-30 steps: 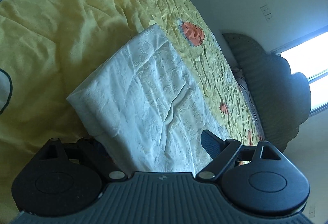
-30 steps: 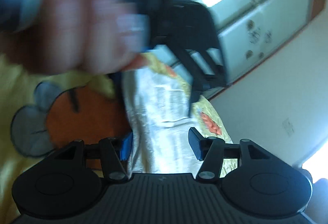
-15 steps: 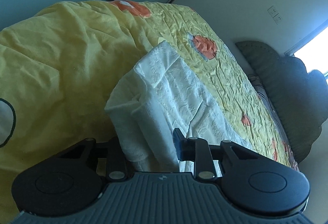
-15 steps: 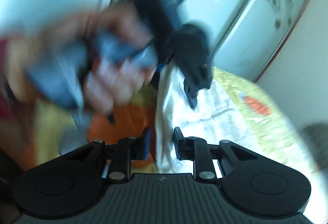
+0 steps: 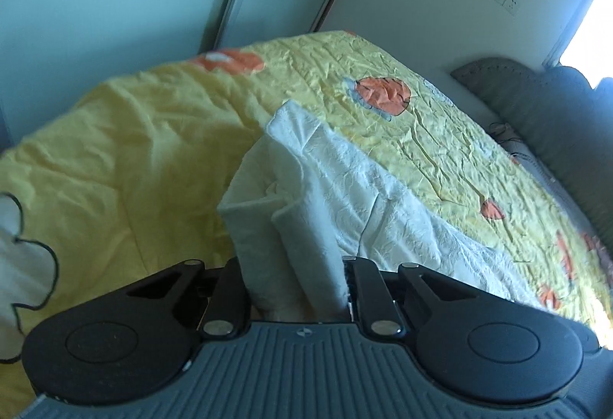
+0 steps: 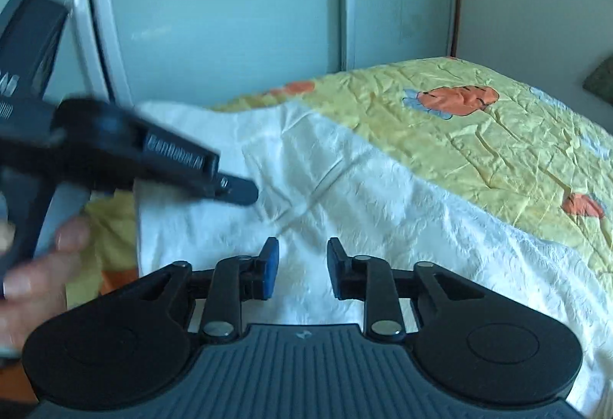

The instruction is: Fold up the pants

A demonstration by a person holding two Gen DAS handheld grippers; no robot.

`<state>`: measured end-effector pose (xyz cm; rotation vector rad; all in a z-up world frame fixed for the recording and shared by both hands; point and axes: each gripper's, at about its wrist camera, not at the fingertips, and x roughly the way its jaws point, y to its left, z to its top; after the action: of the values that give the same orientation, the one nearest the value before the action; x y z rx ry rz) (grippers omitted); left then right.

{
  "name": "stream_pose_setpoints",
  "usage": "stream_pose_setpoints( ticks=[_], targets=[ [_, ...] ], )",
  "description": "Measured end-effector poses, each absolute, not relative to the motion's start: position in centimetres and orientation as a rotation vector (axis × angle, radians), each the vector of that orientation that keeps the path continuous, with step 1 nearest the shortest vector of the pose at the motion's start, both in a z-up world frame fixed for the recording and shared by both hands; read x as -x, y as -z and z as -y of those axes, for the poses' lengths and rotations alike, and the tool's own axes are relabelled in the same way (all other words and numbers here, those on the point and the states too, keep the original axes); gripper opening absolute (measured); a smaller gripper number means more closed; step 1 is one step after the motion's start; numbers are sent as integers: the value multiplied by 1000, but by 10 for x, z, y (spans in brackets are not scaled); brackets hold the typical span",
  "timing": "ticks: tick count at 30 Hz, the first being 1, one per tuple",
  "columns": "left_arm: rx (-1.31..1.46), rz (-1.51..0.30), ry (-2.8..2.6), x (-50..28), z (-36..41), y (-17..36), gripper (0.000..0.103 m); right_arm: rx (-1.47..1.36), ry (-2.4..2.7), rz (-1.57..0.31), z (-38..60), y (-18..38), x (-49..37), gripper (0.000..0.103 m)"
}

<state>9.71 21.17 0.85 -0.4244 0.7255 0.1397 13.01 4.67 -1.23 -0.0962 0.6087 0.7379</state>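
White textured pants (image 5: 364,197) lie spread on a yellow bedspread (image 5: 134,151). My left gripper (image 5: 292,264) is closing its jaws on a bunched fold at the near end of the pants, and the cloth fills the gap between the fingers and is raised off the bed. In the right wrist view the pants (image 6: 383,220) stretch away to the right. My right gripper (image 6: 302,250) hovers over them, its jaws opening a little with nothing pinched between the blue pads (image 6: 270,265). The left gripper (image 6: 241,193) shows at the left, held by a hand (image 6: 38,265).
The bedspread (image 6: 498,135) carries orange and blue cartoon prints. Pale wardrobe doors (image 6: 230,17) stand behind the bed's far edge. A grey padded headboard (image 5: 555,120) and a bright window (image 5: 590,36) are at the right.
The left jaws have gone from wide open to pinched on the pants edge, which is now bunched and lifted. The right gripper has rolled level and swung clear of the left hand; its jaws have narrowed.
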Motion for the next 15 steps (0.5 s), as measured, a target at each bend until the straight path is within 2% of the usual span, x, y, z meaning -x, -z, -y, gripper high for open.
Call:
stream_pose_setpoints(
  ticks=[5,8,15],
  targets=[
    [279,-639,-130,-84,-165,-49,13,-132,-712,-575,-14,-2,-145,33],
    [242,-606,-86,-76,-138,-69,11,-297,-732,-560,15,-5,-144,55],
    [148,-529,36,-59,-67,-104,11,-381,-697,-430,80,-25,-106,56]
  ],
)
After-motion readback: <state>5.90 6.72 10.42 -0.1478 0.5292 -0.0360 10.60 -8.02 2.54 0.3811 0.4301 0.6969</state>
